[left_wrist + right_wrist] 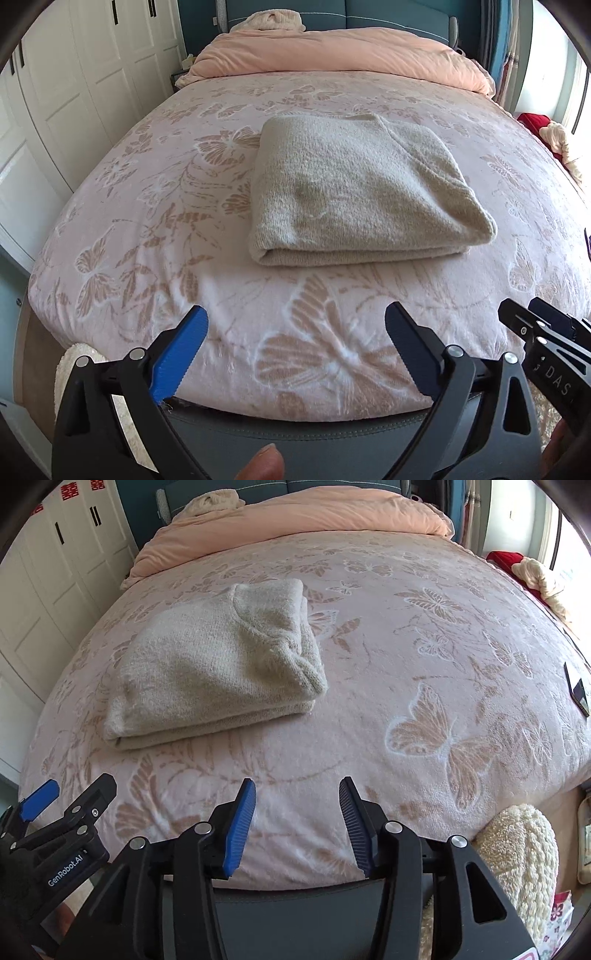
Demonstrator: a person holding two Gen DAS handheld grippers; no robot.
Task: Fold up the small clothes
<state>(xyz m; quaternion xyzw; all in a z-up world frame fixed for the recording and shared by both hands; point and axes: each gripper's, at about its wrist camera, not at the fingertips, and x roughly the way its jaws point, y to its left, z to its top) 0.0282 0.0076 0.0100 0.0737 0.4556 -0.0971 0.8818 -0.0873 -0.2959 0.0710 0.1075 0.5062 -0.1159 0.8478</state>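
A beige knitted sweater lies folded into a thick rectangle on the pink butterfly-patterned bed cover. It also shows in the right wrist view, left of centre, neckline facing up. My left gripper is open and empty, held back over the near edge of the bed, well short of the sweater. My right gripper is open and empty too, over the near edge, to the right of the sweater. Each gripper shows at the side of the other's view: the right gripper and the left gripper.
A peach duvet is bunched at the head of the bed. White wardrobe doors stand on the left. Red and cream fabric lies at the far right. A dark flat object rests at the bed's right edge. A cream fluffy item lies near right.
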